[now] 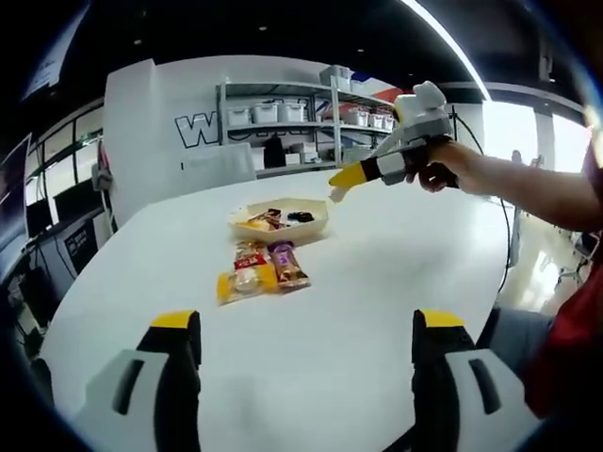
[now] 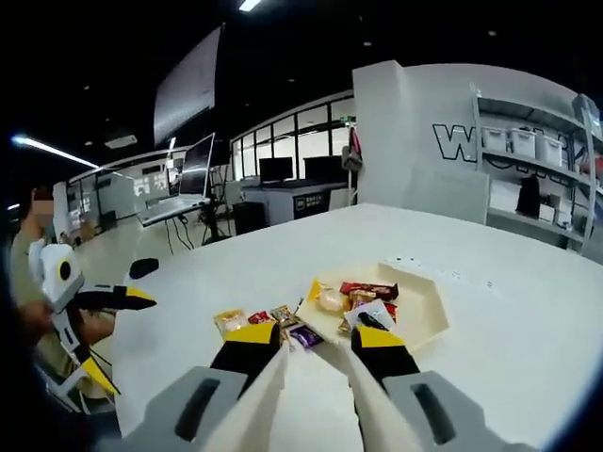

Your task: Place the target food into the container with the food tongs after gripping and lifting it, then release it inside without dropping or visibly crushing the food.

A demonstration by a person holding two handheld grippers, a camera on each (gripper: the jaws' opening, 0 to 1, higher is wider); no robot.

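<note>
A cream tray sits mid-table with several snack packets in it, among them a red packet and a pale round bun. In front of it on the table lie a yellow packet and a purple-brown packet. My left gripper stands wide open and holds nothing, well short of the packets. My right gripper hovers just above the loose packets and the tray's near rim, its jaws apart with nothing between them.
The round white table has bare surface all around the tray. A person's arm reaches in from the right. Shelving with bins, desks with monitors and a white partition stand beyond the table.
</note>
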